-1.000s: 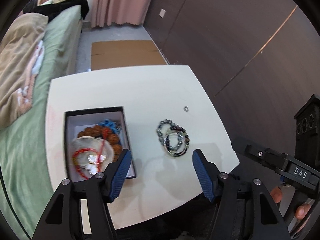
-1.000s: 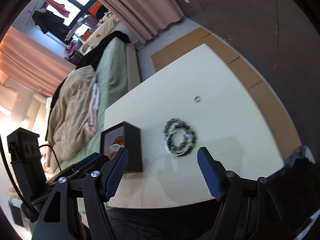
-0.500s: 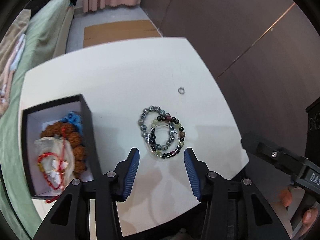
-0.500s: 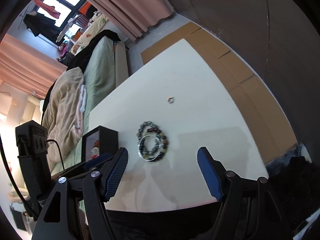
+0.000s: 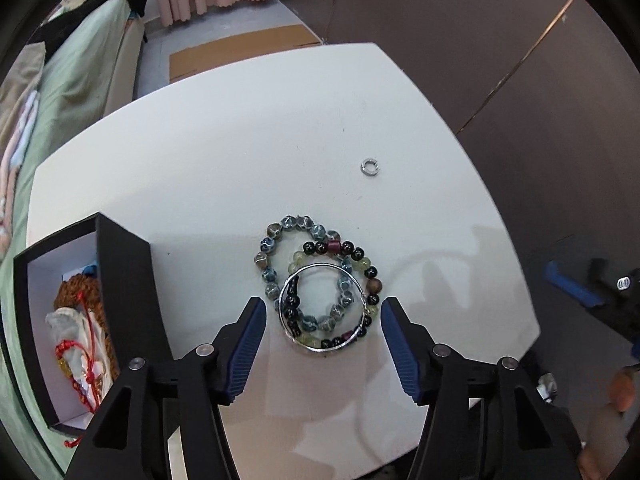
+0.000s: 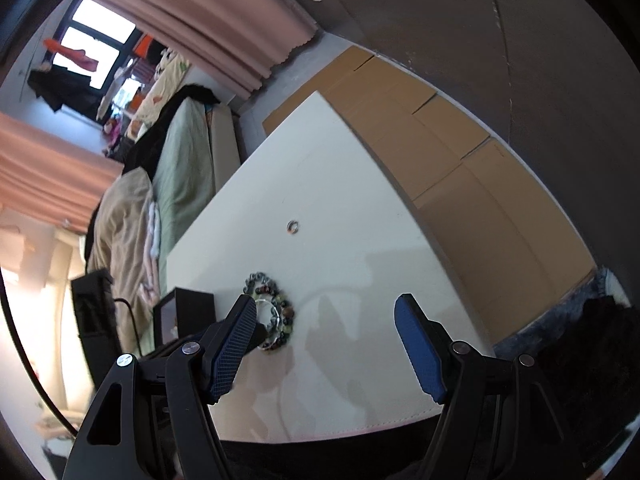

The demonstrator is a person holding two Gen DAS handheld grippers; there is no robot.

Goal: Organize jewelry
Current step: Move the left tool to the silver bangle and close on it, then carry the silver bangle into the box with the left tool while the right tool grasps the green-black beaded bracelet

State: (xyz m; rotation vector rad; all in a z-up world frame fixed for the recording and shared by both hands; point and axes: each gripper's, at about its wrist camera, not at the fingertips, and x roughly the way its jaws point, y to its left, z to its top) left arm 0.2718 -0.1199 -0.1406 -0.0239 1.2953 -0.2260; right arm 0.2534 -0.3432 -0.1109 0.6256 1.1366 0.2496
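Your right gripper [image 6: 326, 334] hangs with jaws apart and nothing between them above the near edge of the white table [image 6: 348, 208]. A pile of bracelets [image 6: 272, 312] lies just beside the black box [image 6: 186, 314] at the left edge; a small ring [image 6: 293, 227] sits alone mid-table.

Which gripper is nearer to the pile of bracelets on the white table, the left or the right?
Left. The left gripper hangs over the pile of bracelets, open jaws either side, not touching. The right gripper is off to the side, open over bare white table.
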